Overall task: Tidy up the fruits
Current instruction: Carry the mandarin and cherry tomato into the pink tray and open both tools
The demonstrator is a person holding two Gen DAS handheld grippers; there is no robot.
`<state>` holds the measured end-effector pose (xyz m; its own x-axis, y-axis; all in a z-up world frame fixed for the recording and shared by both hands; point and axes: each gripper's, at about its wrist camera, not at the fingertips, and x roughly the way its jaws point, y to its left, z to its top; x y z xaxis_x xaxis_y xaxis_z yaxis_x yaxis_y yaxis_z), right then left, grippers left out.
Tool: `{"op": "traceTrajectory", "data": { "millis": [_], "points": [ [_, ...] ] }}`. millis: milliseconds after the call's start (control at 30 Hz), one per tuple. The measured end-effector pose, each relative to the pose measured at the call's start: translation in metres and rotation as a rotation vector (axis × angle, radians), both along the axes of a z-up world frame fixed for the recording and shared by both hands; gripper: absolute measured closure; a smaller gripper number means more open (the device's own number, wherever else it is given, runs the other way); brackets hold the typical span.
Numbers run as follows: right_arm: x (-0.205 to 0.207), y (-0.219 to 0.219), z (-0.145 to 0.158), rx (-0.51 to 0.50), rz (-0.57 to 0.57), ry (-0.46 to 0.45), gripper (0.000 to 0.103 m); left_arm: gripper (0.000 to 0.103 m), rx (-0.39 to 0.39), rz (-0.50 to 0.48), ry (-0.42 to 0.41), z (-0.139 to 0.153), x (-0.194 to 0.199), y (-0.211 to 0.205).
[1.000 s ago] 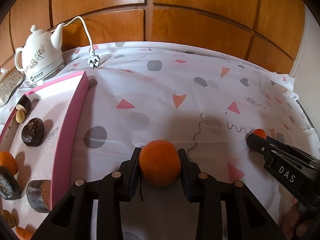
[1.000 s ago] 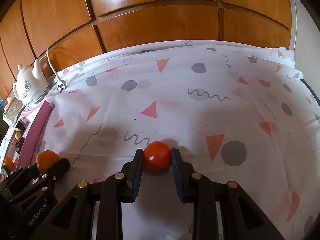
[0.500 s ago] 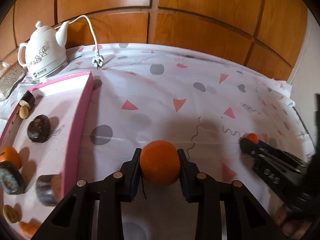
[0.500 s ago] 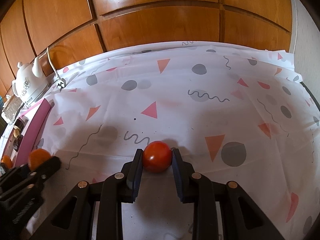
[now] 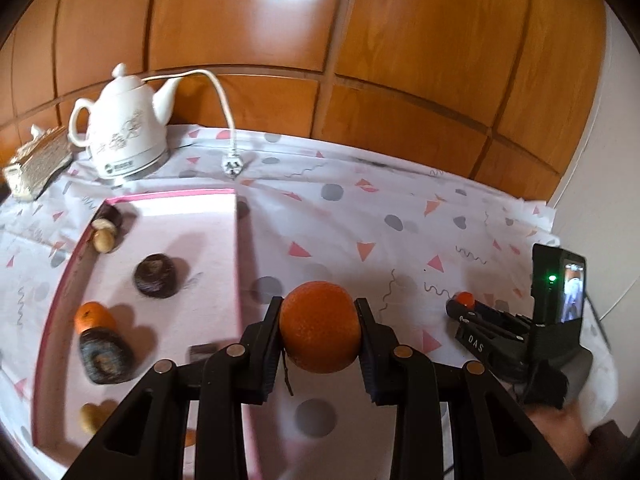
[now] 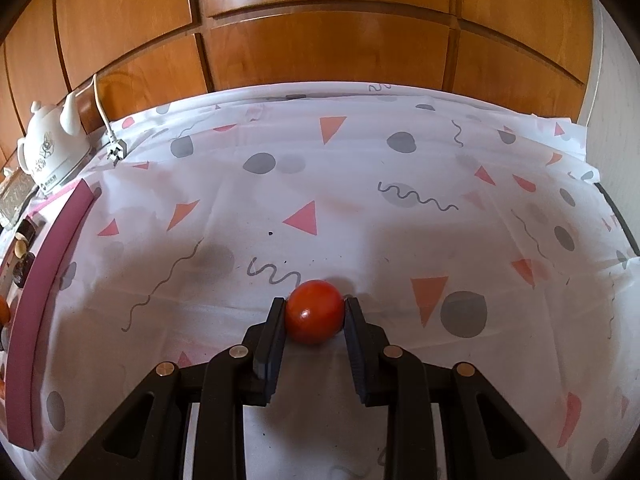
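My left gripper (image 5: pixel 319 330) is shut on an orange (image 5: pixel 319 326) and holds it above the patterned cloth, just right of the pink-rimmed tray (image 5: pixel 236 248). Several fruits lie in the tray, among them a small orange (image 5: pixel 94 316) and dark round ones (image 5: pixel 155 275). My right gripper (image 6: pixel 315 314) is shut on a red tomato (image 6: pixel 314 311) low over the cloth. In the left wrist view the right gripper (image 5: pixel 464 304) shows at the right with the tomato (image 5: pixel 465 298) at its tip.
A white kettle (image 5: pixel 124 132) with its cord and plug (image 5: pixel 231 166) stands at the back left, beside a woven box (image 5: pixel 36 164). Wooden panels (image 6: pixel 320 40) close off the back. The tray's pink wall (image 6: pixel 44 280) runs along the left in the right wrist view.
My left gripper has risen and swung left with the orange, bringing more of the tray into view. The right gripper and tomato have stayed in place.
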<state>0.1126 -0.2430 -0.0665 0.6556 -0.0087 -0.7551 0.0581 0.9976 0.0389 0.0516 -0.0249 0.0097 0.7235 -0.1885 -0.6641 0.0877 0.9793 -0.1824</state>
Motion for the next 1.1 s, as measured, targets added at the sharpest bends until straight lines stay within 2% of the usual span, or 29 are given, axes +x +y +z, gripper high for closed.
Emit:
{"op": "traceTrajectory", "data": {
  "millis": [167, 267, 400, 600, 833, 1100],
  "points": [
    [-0.009, 0.014, 0.022, 0.005, 0.047, -0.051, 0.075, 0.069, -0.031, 0.064, -0.021, 0.008, -0.009, 0.047],
    [-0.022, 0.04, 0.046, 0.048, 0.147, -0.102, 0.075, 0.069, -0.073, 0.113, -0.021, 0.01, -0.008, 0.083],
    [-0.039, 0.086, 0.067, 0.105, 0.314, -0.138, 0.075, 0.069, -0.085, 0.186, -0.016, 0.007, -0.006, 0.121],
    [-0.054, 0.161, 0.069, 0.155, 0.543, -0.106, 0.075, 0.069, -0.111, 0.254, 0.002, 0.002, 0.0, 0.156],
    [-0.043, 0.206, 0.063, 0.159, 0.618, -0.059, 0.075, 0.068, -0.138, 0.29, 0.031, -0.003, 0.012, 0.167],
    [-0.022, 0.223, 0.05, 0.179, 0.601, 0.016, 0.073, 0.062, -0.116, 0.312, 0.046, -0.009, 0.018, 0.169]
  ]
}}
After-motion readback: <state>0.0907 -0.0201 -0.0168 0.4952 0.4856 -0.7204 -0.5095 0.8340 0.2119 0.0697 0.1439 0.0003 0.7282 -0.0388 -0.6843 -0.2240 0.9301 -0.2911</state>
